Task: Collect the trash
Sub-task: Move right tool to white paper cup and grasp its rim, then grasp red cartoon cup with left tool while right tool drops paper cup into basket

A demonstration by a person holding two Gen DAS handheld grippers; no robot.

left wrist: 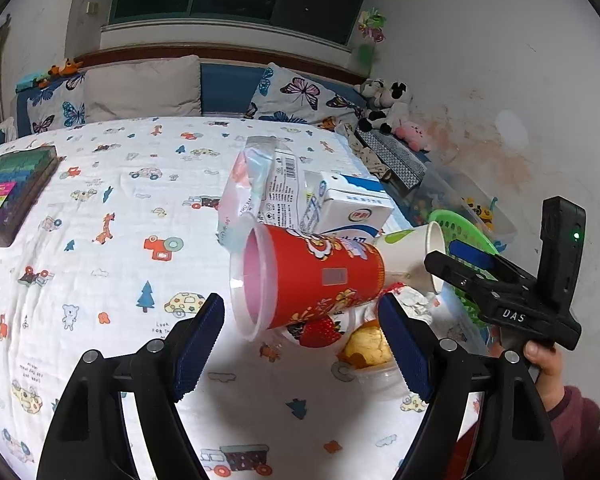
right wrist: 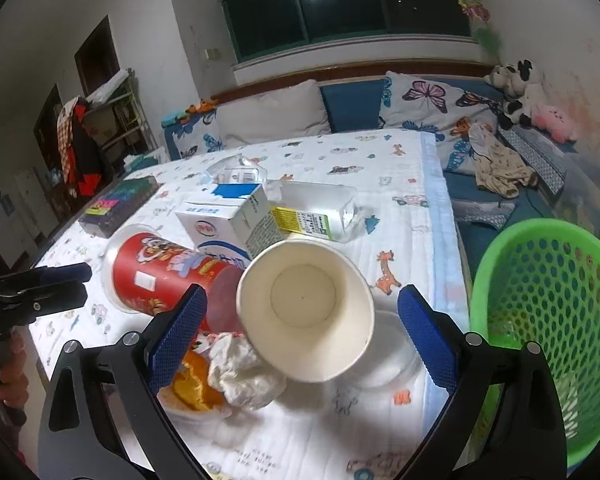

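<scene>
1. Red cup (left wrist: pixel 320 280) on its side on the printed cloth (left wrist: pixel 100 240), long axis running across the left wrist view, pink-lined mouth toward that camera's left, base toward the white paper cup (right wrist: pixel 306 308).
2. Paper cup also tipped over, mouth facing straight into the right wrist camera, plain inside and round bottom visible; base touching or just beside the red cup, hard to tell which.
3. Red cup printed with cartoon figures and a grey patch, clear rim at the mouth. Milk carton (right wrist: pixel 228 216) white and blue, just behind both cups. Crumpled tissue (right wrist: pixel 244 372) and orange peel (right wrist: pixel 196 388) in a shallow clear container below the cups.
4. Left gripper (left wrist: pixel 300 344) open wide, blue pads apart on either side of the red cup's lower edge, nothing clamped.
5. Right gripper (right wrist: pixel 300 332) open wide too, pads flanking the paper cup without visible contact.
6. Only in the right wrist view: most of the green basket (right wrist: pixel 548 320) at the cloth's right edge, nearly empty, plus a clear plastic bottle (right wrist: pixel 320 212) lying behind the carton.
7. Only in the left wrist view: a clear printed bag (left wrist: pixel 260 184) leaning behind the red cup, and a strawberry-printed lid (left wrist: pixel 316 332) under it.
</scene>
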